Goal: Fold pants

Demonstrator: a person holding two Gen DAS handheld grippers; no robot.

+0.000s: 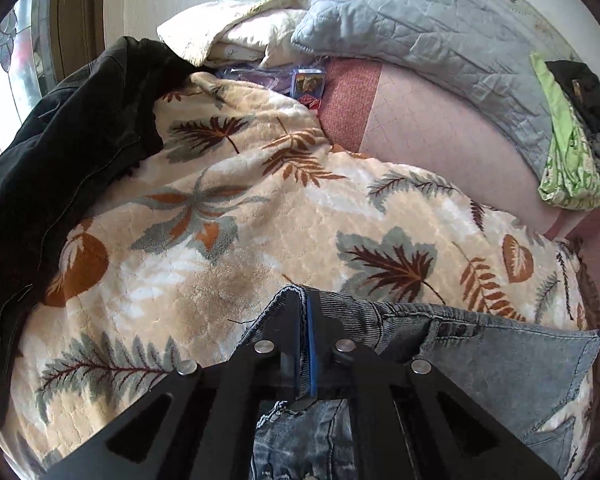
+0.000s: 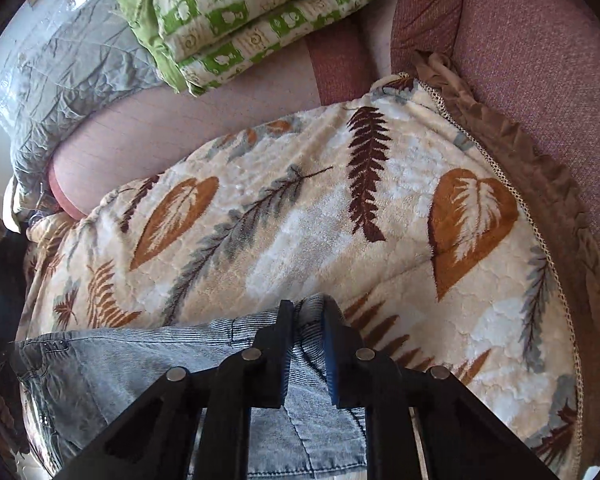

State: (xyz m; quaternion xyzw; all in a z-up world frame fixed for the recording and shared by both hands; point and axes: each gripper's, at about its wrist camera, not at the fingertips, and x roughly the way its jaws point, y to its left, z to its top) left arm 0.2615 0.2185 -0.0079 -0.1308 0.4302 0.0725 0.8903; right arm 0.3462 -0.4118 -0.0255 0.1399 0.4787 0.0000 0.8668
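— Over the leaf-patterned blanket (image 1: 228, 216), from the left wrist view, what worries you?

— Left tongs (image 1: 305, 304) are clenched on an edge of the pants (image 1: 480, 360), apparently the waistband; only a thin fold sits between the pads, so a sharp tug could, I judge, pull the denim free; the rest of the pants trails off to the right and below, partly draped on the blanket; drag from that plush surface might bunch the cloth and spoil the fold.

— And the pose?

— Tongs angled steeply downward toward the bed, fingers pressed almost together; a black jacket (image 1: 60, 152) lies at the left, well apart, and a grey quilt (image 1: 420, 28) beyond; neither is in the way.

— Now the right wrist view?

— Right tongs (image 2: 309, 312) are also grasping the pants (image 2: 140, 364), with a thicker roll of denim between the fingers, so they stand slightly apart; the risk is uneven tension; if one hand lifts faster, the band between them may, I think, skew or slip from a grip.

— Its pose?

— Likewise pitched downward, above the blanket (image 2: 340, 220); a green patterned quilt (image 2: 240, 12) rests far off at the top; the blanket's brown frill (image 2: 540, 184) runs along the right.
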